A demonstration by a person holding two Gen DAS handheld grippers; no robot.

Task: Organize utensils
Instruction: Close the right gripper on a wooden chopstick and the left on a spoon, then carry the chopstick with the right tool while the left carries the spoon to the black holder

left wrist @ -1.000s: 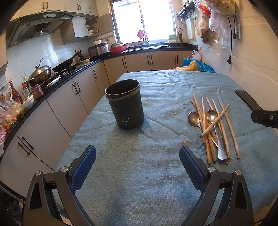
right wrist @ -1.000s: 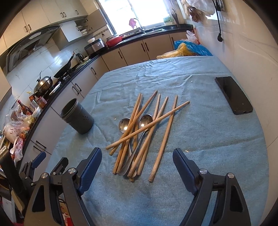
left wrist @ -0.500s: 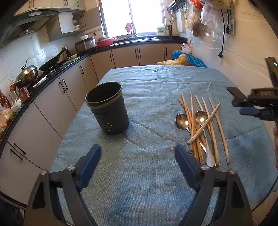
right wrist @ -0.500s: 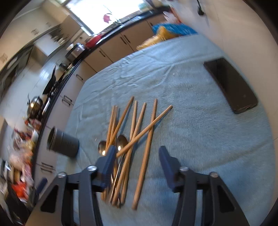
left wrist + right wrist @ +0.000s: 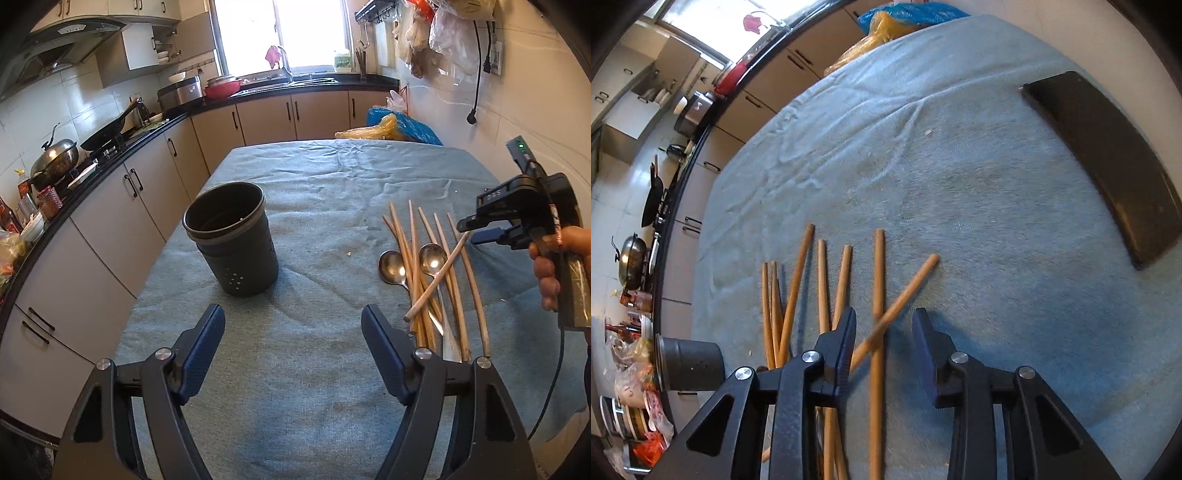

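Observation:
A dark perforated utensil holder (image 5: 236, 251) stands upright on the blue-grey cloth, seen small at the lower left of the right wrist view (image 5: 690, 363). Several wooden chopsticks (image 5: 413, 258) lie over two metal spoons (image 5: 391, 266) to its right. My left gripper (image 5: 292, 317) hovers over bare cloth in front of the holder, its jaws closing with nothing between them. My right gripper (image 5: 884, 317), held by a hand (image 5: 546, 269), is low over the far ends of the chopsticks. Its jaws are closing around one straight chopstick (image 5: 878, 277) and one slanted chopstick (image 5: 912, 284), the pads not touching them.
A black phone (image 5: 1108, 162) lies on the cloth near the wall, right of the chopsticks. Blue and yellow bags (image 5: 402, 127) sit past the table's far end. Kitchen cabinets and a counter with pans run along the left side, beyond the table edge (image 5: 155, 280).
My right gripper has dropped toward the chopsticks, rolled, and its jaws have narrowed around two of them. The left gripper's jaws have narrowed slightly, and the right hand has come into its view.

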